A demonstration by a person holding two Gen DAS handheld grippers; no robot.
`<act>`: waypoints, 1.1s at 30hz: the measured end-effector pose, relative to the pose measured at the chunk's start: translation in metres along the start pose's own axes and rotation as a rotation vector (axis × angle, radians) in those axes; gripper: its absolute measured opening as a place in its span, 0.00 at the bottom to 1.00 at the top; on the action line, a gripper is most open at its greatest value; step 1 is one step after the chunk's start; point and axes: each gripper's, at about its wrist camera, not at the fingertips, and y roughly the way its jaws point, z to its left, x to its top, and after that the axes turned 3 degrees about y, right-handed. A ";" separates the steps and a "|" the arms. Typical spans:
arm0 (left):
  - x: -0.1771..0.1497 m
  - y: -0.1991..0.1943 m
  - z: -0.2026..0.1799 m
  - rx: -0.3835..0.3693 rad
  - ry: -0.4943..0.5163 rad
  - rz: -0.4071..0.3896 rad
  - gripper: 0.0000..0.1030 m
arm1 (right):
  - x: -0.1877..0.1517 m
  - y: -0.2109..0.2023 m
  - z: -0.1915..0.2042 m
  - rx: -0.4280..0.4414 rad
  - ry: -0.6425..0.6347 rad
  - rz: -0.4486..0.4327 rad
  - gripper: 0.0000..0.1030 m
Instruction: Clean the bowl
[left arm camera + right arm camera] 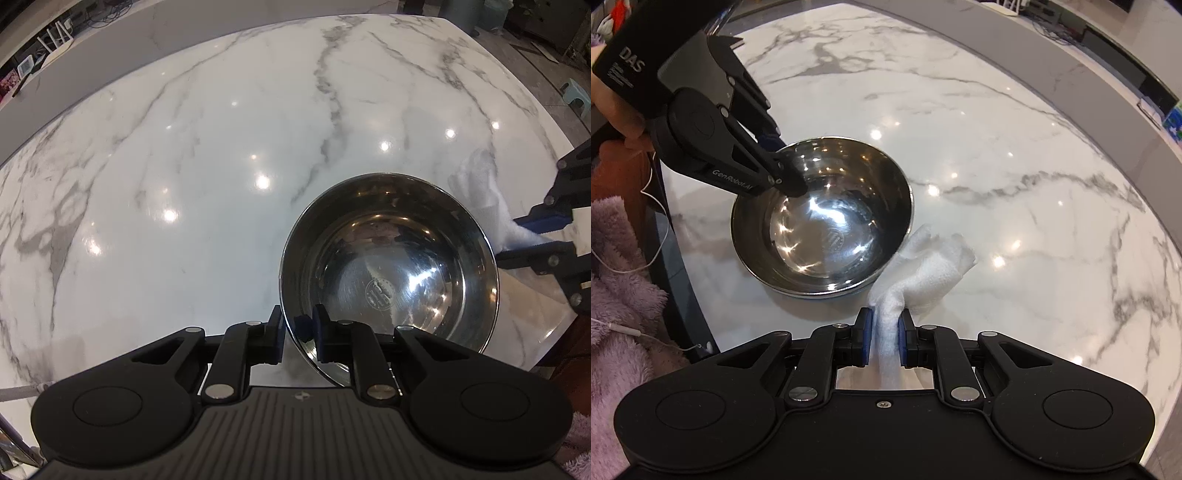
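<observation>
A: Where does the round, shiny stainless-steel bowl [822, 218] sit?

B: Upright on the white marble tabletop with grey veins [184, 147], near its edge. The left gripper [298, 338] is clamped on the bowl's rim: one blue pad inside the wall, the other outside, the wall pinched between them.

A: And the other tongs?

B: The right gripper [884, 338] is squeezed tight on a crumpled white paper towel [923, 266]. The towel runs up from between the pads and bunches loosely right beside the bowl's outer wall, at the rim opposite the left gripper. Whether it touches the bowl I cannot tell.

A: Anything in the bowl?

B: Nothing solid that I can make out; only lamp reflections and a round stamped mark on the bottom. A faint smear or film may lie there, but the glare hides it.

A: What else is around?

B: In the right wrist view, a hand [613, 107] grips the left gripper's black handle, with fluffy lilac fabric [617, 295] and a thin white cable [653, 206] at the table's edge. A pale green stool [574, 96] stands on the floor beyond the table.
</observation>
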 end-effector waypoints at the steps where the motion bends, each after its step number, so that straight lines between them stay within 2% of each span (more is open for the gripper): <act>1: 0.000 0.000 0.000 0.001 0.002 -0.002 0.14 | 0.001 0.003 0.000 0.002 -0.003 0.005 0.13; 9: 0.004 0.002 0.001 0.007 0.014 -0.016 0.14 | 0.007 0.026 0.007 0.012 0.014 0.038 0.13; 15: 0.008 0.004 0.002 -0.002 0.029 -0.034 0.13 | -0.004 0.025 0.016 0.048 0.043 0.054 0.13; 23: 0.008 0.004 0.002 0.002 -0.023 -0.033 0.14 | -0.008 0.026 0.014 0.062 0.063 0.056 0.13; 27: 0.003 0.001 0.004 0.001 -0.079 -0.021 0.19 | -0.006 0.028 0.017 0.056 0.059 0.054 0.13; 30: -0.002 0.001 0.006 -0.006 -0.137 0.006 0.30 | -0.005 0.028 0.018 0.049 0.059 0.051 0.13; 33: -0.006 0.000 0.003 -0.004 -0.139 0.013 0.32 | -0.005 0.028 0.021 0.044 0.056 0.052 0.13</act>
